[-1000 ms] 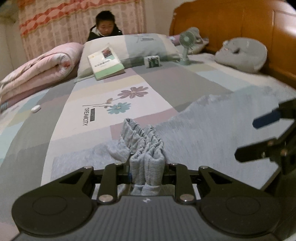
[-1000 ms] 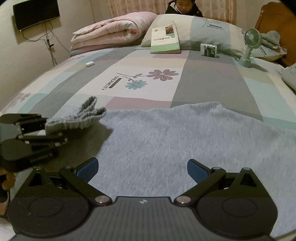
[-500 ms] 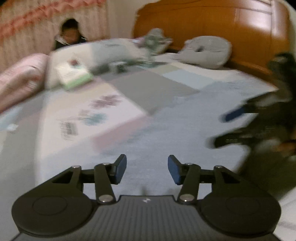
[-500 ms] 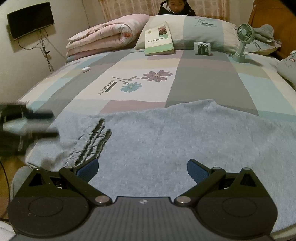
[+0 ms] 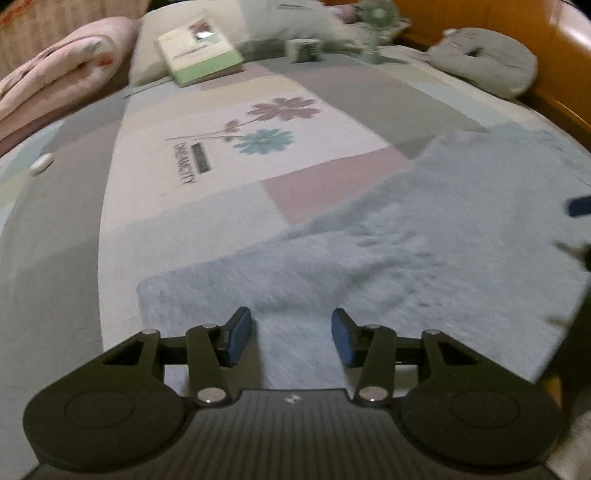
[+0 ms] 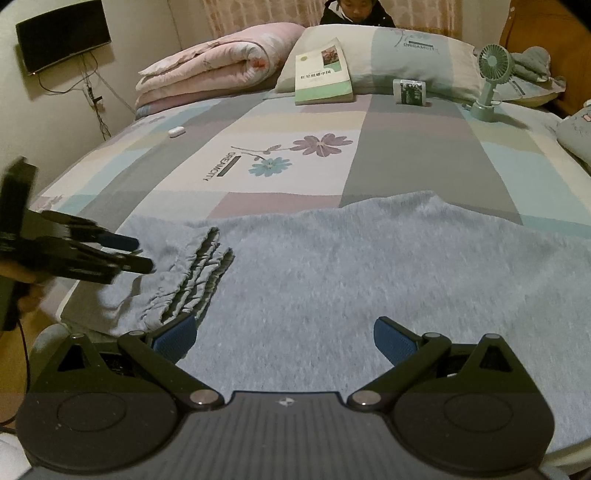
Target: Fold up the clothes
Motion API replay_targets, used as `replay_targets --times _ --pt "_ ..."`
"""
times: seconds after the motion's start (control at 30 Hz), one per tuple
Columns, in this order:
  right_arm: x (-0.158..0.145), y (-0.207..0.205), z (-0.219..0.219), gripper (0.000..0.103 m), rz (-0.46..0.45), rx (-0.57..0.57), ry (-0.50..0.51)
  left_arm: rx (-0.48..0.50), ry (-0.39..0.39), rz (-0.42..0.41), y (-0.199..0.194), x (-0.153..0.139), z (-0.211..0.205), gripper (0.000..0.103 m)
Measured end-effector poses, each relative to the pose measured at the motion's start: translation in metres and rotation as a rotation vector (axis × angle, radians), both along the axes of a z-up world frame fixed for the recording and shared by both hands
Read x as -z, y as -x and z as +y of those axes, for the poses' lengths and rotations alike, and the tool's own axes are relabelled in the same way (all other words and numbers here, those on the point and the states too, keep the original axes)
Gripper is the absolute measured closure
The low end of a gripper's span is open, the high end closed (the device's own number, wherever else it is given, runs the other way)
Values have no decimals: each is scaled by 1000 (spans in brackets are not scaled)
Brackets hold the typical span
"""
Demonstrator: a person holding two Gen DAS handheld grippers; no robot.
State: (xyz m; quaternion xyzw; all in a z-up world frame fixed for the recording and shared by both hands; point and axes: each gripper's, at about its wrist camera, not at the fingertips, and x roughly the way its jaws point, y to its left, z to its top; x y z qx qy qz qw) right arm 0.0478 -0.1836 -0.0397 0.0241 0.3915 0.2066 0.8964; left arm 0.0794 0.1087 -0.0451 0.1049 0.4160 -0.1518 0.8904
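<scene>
My left gripper hangs with its jaws parted, nothing between the blue pads, low over the near left part of the grey-blue garment; my right gripper is spread wider, also empty, above the near middle of that garment; the cloth lies flat across the near end of the bed, reaching to its right edge; in the right wrist view its gathered, elastic-ribbed end lies on the left, just beyond my right gripper's left pad, and my left gripper shows there from the side, blurred, just left of those ribs; farther off on the patchwork sheet are a book leaning on a pillow, a small box, a green fan, and a rolled pink quilt at the far left; a person sits behind the pillow.
</scene>
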Motion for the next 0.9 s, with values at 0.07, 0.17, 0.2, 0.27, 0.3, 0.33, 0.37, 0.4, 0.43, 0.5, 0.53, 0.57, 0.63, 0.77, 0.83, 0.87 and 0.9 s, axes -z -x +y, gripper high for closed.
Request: replay_targets --times 0.07,0.17,0.2,0.27,0.3,0.33,0.37,0.4,0.43,0.5,0.53,0.57,0.63,0.77,0.83,0.87,0.9 --pt "0 -2 2 0 3 0 -2 7 -6 23 11 5 -1 50" --pt "2 -2 5 0 9 -8 -11 15 -14 64 27 13 -2 48" --pt "3 -1 6 0 12 -12 -11 17 -17 78 32 16 -2 48" --pt "4 -1 8 0 19 -19 -10 25 -22 88 42 17 -2 47" --pt "5 -1 8 0 22 -19 -10 31 -24 83 47 15 -2 47" --pt "5 0 8 0 26 -20 -9 33 -27 76 47 9 0 43" --pt "5 0 8 0 27 -20 -10 35 -29 68 45 1 1 43" --pt "5 0 7 0 28 -18 -14 37 -32 61 43 -6 3 43" --pt "6 0 5 0 30 -12 -16 29 -29 37 39 -15 8 41" --pt "7 -1 2 0 33 0 -20 -4 -20 31 29 -24 19 39" --pt "7 -1 1 0 35 7 -22 -24 -13 39 23 -27 27 39" --pt "8 -1 -1 0 37 13 -25 -46 6 66 18 -24 33 39" --pt "10 -2 -4 0 47 26 -26 -75 45 123 12 -15 44 39" --pt "19 -6 -11 0 78 52 -33 -77 36 182 26 9 48 39" --pt "23 -8 -13 0 94 61 -39 -57 15 166 33 6 46 38" --pt "24 -8 -14 0 93 61 -41 -56 18 161 33 2 45 38" --pt "24 -9 -14 0 93 61 -43 -52 27 147 32 -4 45 38"
